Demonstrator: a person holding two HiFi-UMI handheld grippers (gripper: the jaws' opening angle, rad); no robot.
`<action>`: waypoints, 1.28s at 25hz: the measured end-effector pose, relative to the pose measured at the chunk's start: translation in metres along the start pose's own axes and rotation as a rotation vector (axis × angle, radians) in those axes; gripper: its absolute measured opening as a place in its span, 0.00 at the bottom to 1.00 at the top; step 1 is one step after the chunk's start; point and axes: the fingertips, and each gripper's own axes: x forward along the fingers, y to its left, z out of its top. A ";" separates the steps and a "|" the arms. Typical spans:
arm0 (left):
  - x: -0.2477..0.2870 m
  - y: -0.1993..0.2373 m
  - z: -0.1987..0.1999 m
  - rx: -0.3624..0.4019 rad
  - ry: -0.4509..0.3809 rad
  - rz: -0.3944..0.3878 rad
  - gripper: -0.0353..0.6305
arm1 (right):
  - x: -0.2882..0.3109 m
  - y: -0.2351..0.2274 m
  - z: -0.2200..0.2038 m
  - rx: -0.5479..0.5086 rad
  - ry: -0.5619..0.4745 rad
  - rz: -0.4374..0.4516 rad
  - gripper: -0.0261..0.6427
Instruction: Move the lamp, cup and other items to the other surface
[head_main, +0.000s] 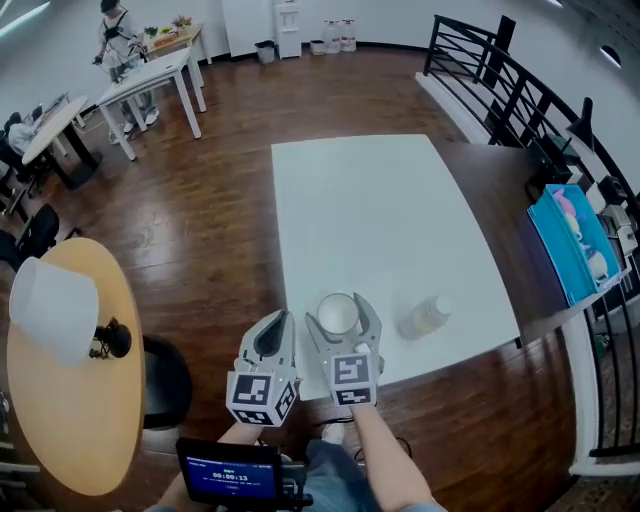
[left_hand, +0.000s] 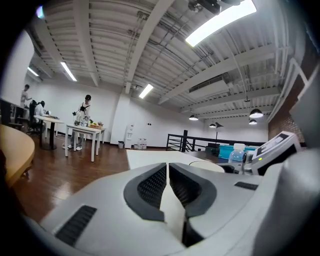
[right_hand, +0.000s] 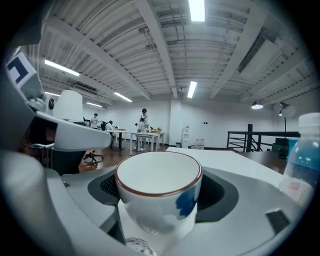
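Cup (right_hand: 159, 197), white with a reddish-brown rim and a blue mark on its side, is sitting upright between the jaws of the right tongs (head_main: 340, 300), which we are clamping on its two sides with the jaws standing wide. We are holding it at the near edge of the white table (head_main: 380, 220); whether its foot is touching the tabletop we cannot tell.

Just beside it, on its left, we are carrying the left tongs (head_main: 277, 322) with the jaws drawn together and nothing between them. They are hanging just off the table's near left corner, over the dark wood floor (head_main: 220, 230).

A clear bottle (head_main: 426, 317) with a white cap is standing on the same table, near the cup on its right and apart from both tongs.

The lamp (head_main: 55, 308), with its white shade, is standing well apart on the round wooden table (head_main: 70, 430) at our left, and a black seat (head_main: 165, 382) is sitting just beside that table. A small screen (head_main: 230, 472) is glowing blue below the tongs, close to our body.

Across the room a person (head_main: 118, 40) is standing by a row of white desks (head_main: 150, 75), and a black railing (head_main: 520, 90) is running along the right side.
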 end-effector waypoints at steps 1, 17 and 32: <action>0.008 -0.008 -0.002 0.001 0.004 -0.005 0.09 | 0.002 -0.014 -0.003 0.004 0.003 -0.008 0.62; 0.090 -0.045 -0.013 0.032 0.042 0.040 0.09 | 0.059 -0.107 -0.034 0.101 0.005 -0.027 0.63; 0.083 -0.048 -0.018 0.039 0.073 0.038 0.09 | 0.047 -0.112 -0.043 0.181 -0.014 -0.077 0.68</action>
